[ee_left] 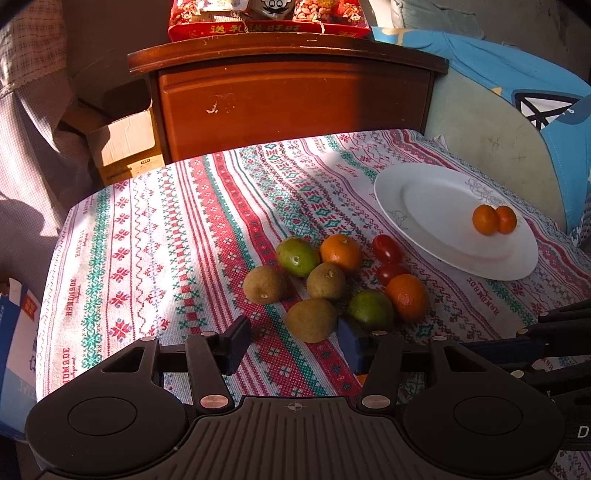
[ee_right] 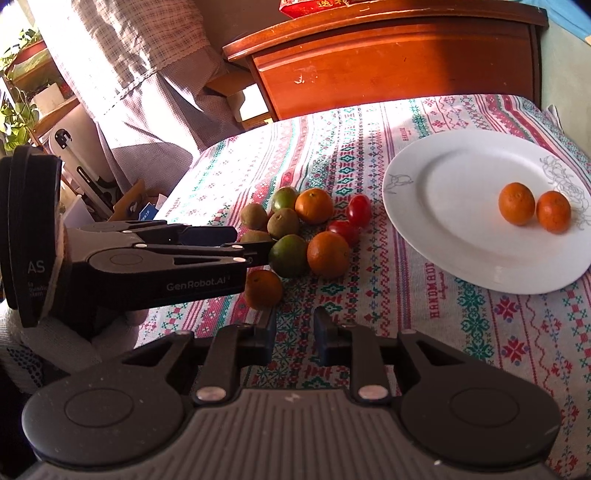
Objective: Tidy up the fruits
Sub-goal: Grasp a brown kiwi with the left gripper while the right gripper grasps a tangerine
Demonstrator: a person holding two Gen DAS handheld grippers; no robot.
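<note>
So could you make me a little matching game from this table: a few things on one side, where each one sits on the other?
Things:
1. two small orange mandarins
2. two red cherry tomatoes
3. brown fuzzy kiwi
4. red gift box

Places:
A. on the wooden cabinet
B. on the white oval plate
C. between the open left claw's fingers
D. on the patterned tablecloth, between fruit pile and plate

Pairs: 1-B, 2-D, 3-C, 4-A
</note>
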